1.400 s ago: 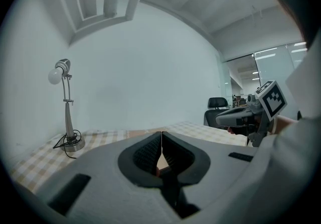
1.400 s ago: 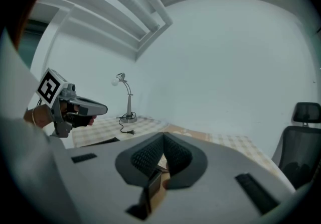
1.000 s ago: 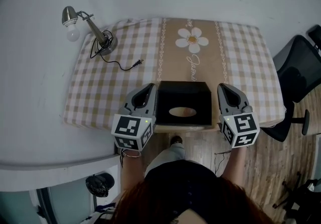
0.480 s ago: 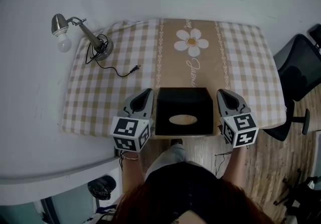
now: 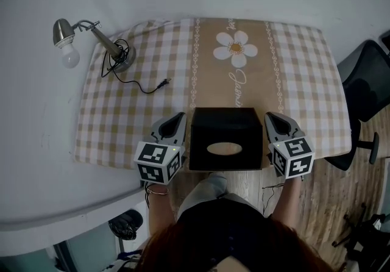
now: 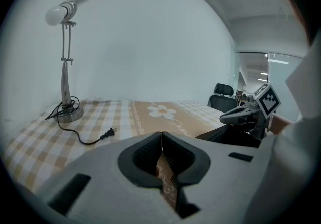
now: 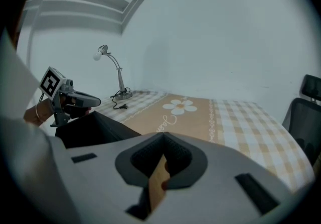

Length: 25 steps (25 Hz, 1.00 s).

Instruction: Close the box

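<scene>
1. The box (image 5: 224,136) sits at the counter's (image 5: 140,112) near edge, with the left gripper (image 5: 179,118) just beside its left wall and the right gripper (image 5: 272,118) just beside its right.
2. Both grippers have their jaws pressed together and hold nothing.
3. Risk: an uneven sideways push could twist the box or slide it off the near edge.

Cursive lettering (image 5: 236,83) on the tablecloth (image 5: 134,112) beneath its daisy (image 5: 235,46) cannot be read.

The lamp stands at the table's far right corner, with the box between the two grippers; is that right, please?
No: the lamp stands at the far left corner, as the head view shows. The box is between the left gripper and right gripper.
</scene>
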Motion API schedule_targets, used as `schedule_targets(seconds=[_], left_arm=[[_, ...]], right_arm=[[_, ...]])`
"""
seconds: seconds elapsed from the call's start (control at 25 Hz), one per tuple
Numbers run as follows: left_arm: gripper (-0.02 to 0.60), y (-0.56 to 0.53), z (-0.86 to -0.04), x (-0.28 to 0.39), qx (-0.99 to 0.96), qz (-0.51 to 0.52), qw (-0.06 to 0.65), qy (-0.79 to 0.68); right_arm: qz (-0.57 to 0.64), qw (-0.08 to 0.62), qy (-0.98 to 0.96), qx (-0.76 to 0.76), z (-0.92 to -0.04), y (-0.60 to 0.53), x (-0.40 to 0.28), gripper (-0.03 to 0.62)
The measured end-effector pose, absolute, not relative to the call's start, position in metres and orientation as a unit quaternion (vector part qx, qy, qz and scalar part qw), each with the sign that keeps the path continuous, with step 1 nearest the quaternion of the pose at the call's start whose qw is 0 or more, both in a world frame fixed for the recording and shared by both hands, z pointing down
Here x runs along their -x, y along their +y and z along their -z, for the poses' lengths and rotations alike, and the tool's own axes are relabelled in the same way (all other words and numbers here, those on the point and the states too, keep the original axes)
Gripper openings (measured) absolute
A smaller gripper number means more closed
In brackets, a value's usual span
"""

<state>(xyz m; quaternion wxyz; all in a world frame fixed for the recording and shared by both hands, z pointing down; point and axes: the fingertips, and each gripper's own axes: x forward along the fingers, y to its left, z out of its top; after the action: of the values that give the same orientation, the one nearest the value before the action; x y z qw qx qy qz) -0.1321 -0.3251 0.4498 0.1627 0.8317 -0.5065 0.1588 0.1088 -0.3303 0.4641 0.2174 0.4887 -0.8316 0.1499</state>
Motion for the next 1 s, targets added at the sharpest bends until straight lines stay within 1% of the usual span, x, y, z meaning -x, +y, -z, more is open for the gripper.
schedule_targets(seconds=[0.28, 1.0], left_arm=[[0.028, -0.326, -0.471, 0.131, -0.828, -0.18, 0.186, -0.498], [0.028, -0.328, -0.508, 0.123, -0.83, -0.217, 0.246, -0.451]], right_arm=[[-0.18, 0.234, -0.83, -0.473, -0.487, -0.33, -0.107, 0.017], [-0.223, 0.255, -0.828, -0.447, -0.514, -0.333, -0.104, 0.017]])
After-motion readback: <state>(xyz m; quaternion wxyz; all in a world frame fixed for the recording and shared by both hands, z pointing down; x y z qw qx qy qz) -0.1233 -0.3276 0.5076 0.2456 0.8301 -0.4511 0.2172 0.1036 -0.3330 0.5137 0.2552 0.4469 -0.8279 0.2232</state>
